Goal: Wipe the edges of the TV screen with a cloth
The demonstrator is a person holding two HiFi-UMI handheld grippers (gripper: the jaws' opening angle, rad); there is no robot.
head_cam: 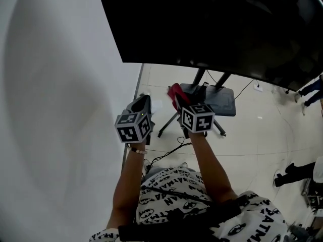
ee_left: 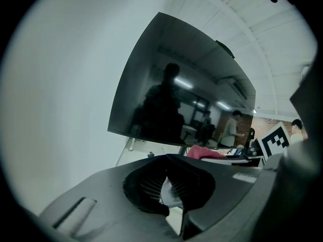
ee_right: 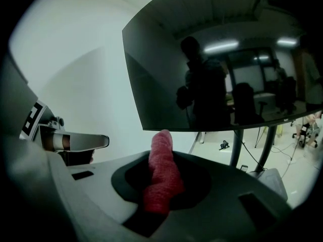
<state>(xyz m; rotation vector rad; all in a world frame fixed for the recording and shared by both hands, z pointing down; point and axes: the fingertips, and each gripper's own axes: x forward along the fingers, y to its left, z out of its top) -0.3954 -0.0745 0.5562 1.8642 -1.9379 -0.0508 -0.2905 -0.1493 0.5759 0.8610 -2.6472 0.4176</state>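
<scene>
One TV screen (head_cam: 227,24), dark and unlit, fills the head view from 12 to 3 o'clock. Its lower edge runs across just above the two grippers. It stands on two dark posts (ee_right: 235,145) that drop to one flat base (head_cam: 222,102) on the pale tiled floor (head_cam: 262,135). A plain white wall (head_cam: 55,84) takes up the 9 o'clock side.

There is one cloth (ee_right: 161,175), red and rolled into a thick strip. The right gripper (head_cam: 180,102) has its jaws clamped on it, and the free end sticks up and out past them toward 12 o'clock. In the head view the cloth sits below the screen's bottom edge, near its left corner and apart from it.

The left gripper (ee_left: 169,188) is at 9 o'clock of the right one, close beside it at about the same height. Its jaws stand a narrow gap apart. Only a pale sliver shows between the ribbed pads, and I can make out nothing held there.

Each gripper carries one marker cube, two in all, the left cube (head_cam: 132,126) and the right cube (head_cam: 198,118). Both face the head camera. Two bare forearms run back to a black-and-white printed shirt (head_cam: 176,185) at 6 o'clock. One thin black cable (head_cam: 171,150) trails over the floor below the grippers.
</scene>
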